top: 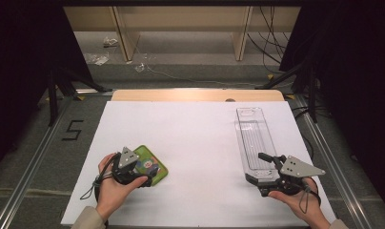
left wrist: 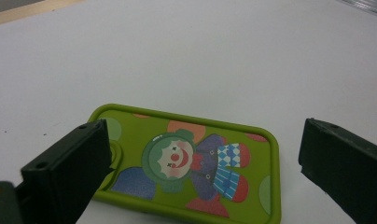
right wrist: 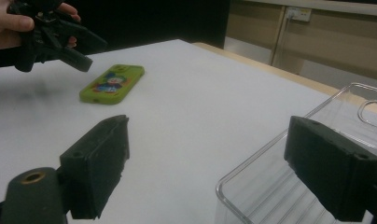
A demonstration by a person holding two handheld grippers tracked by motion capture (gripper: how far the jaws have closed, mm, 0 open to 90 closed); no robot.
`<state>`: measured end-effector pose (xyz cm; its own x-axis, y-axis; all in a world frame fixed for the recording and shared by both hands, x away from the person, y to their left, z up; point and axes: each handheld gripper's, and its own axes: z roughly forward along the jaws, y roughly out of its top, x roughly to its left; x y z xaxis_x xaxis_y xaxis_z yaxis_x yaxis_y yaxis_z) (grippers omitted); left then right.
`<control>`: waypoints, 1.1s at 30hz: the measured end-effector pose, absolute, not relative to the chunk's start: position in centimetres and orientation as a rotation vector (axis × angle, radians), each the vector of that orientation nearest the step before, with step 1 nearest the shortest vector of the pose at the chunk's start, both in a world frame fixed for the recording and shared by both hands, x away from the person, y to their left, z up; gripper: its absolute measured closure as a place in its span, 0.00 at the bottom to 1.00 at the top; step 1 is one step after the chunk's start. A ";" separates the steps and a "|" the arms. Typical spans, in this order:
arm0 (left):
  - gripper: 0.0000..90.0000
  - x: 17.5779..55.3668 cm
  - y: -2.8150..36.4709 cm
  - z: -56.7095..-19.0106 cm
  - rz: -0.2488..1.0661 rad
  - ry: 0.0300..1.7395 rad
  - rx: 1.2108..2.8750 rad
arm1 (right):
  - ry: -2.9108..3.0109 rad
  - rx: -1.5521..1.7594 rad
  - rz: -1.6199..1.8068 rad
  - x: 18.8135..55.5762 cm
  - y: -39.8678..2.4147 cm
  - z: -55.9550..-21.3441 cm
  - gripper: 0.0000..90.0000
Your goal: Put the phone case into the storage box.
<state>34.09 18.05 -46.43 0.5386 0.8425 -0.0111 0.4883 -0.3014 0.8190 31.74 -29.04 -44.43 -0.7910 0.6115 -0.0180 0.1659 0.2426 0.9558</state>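
The green phone case [top: 150, 166], with a clown picture on its back, lies flat on the white worktop [top: 195, 143], at the near left part of it. Its long axis runs slanted across the worktop in the high view, from upper left to lower right. The left hand-held gripper [top: 151, 172] hangs directly over the case, so the case is just below and a little in front of its jaws. In the left gripper view the case [left wrist: 191, 163] lies crosswise between the two black jaws, which stand wide apart, one at each short end of it. The jaws are released and hold nothing; whether the left one already touches the edge of the case, I cannot tell. I judge that the coming move is to lower this gripper and close it on the case, maybe along its length, which is a wide grip.

The right hand-held gripper [top: 264, 168] is well apart from the case, at the near end of a long clear plastic tray [top: 253, 138] on the right side of the worktop. Its jaws are also spread, one on each side of the tray's near corner [right wrist: 252, 186], and they do not press it. The left hand is clearly the nearer one to the case.
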 end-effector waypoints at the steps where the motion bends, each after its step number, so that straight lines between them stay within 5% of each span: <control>1: 0.03 34.1 18.1 -46.4 0.548 1.080 1.958 | 2.133 0.713 1.567 31.7 -29.0 -44.4 0.17; 8: 0.10 34.2 18.0 -46.4 0.542 1.083 1.940 | 2.133 0.716 1.572 31.8 -29.0 -44.4 0.17; 11: 0.30 34.3 17.9 -46.0 0.563 1.096 1.920 | 2.130 0.715 1.576 31.8 -29.0 -44.4 0.17; 15: 0.79 35.1 17.5 -45.6 0.560 1.097 1.919 | 2.128 0.717 1.579 31.9 -29.0 -44.4 0.17; 18: 0.99 35.4 17.1 -45.6 0.549 1.095 1.932 | 2.127 0.720 1.582 31.9 -29.0 -44.4 0.17; 33: 1.00 38.3 12.3 -47.0 0.422 1.137 2.064 | 2.127 0.726 1.581 32.0 -29.0 -44.4 0.17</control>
